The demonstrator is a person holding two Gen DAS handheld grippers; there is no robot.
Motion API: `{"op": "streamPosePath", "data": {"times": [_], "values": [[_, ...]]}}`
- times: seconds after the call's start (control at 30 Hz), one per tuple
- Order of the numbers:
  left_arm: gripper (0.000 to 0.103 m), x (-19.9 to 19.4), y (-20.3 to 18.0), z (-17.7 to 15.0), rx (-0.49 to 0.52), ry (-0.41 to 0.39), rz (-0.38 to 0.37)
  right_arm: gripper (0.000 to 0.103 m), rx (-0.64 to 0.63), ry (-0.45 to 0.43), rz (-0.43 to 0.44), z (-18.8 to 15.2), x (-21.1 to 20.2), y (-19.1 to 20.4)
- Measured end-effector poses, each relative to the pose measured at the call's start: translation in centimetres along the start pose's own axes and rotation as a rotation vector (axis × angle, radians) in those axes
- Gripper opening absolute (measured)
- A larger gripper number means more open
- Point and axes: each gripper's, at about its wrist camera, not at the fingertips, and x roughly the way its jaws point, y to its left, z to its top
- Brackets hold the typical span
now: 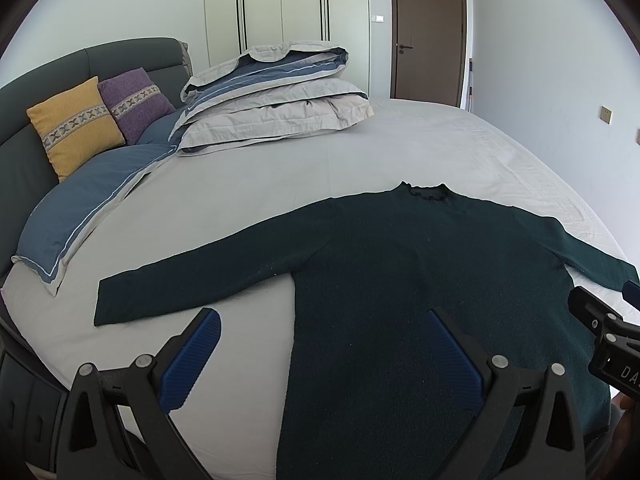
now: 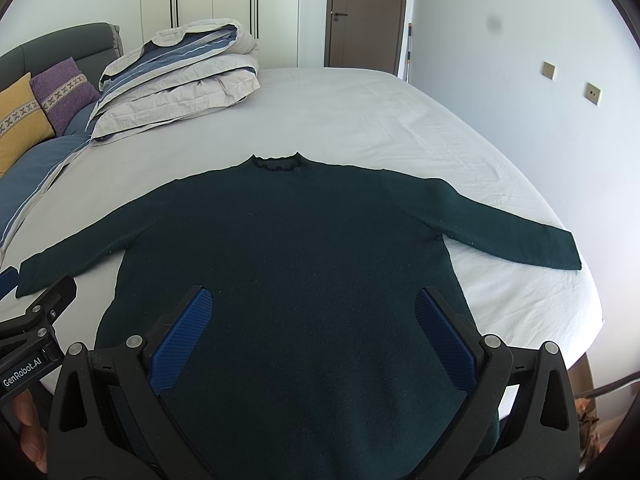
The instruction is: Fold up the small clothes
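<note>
A dark green long-sleeved sweater [image 1: 400, 280] [image 2: 288, 248] lies flat on the bed, collar away from me and both sleeves spread out sideways. My left gripper [image 1: 324, 320] hovers open above the sweater's lower left side, one blue pad over the sheet and one over the fabric. My right gripper [image 2: 314, 300] is open too, both blue pads above the sweater's lower body. Nothing sits between either pair of fingers. The right gripper [image 1: 600, 320] shows at the right edge of the left wrist view. The left gripper [image 2: 36, 320] shows at the left edge of the right wrist view.
The bed's light grey sheet [image 2: 360, 120] stretches far behind the sweater. A folded duvet [image 1: 276, 100] [image 2: 176, 72] is stacked at the back left, beside blue pillows [image 1: 88, 208], a yellow cushion [image 1: 76, 124] and a purple cushion [image 1: 136, 100]. The bed's edge [image 2: 580, 320] drops off at right.
</note>
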Motion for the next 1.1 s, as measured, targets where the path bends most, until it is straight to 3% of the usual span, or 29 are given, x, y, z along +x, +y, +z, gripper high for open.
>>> {"op": "streamPosePath", "data": {"times": [1.1], "values": [[0.103,0.77,-0.65,-0.60,0.005,0.025,-0.002,0.103,0.004,0.018,0.005,-0.57,0.96,0.33]]}}
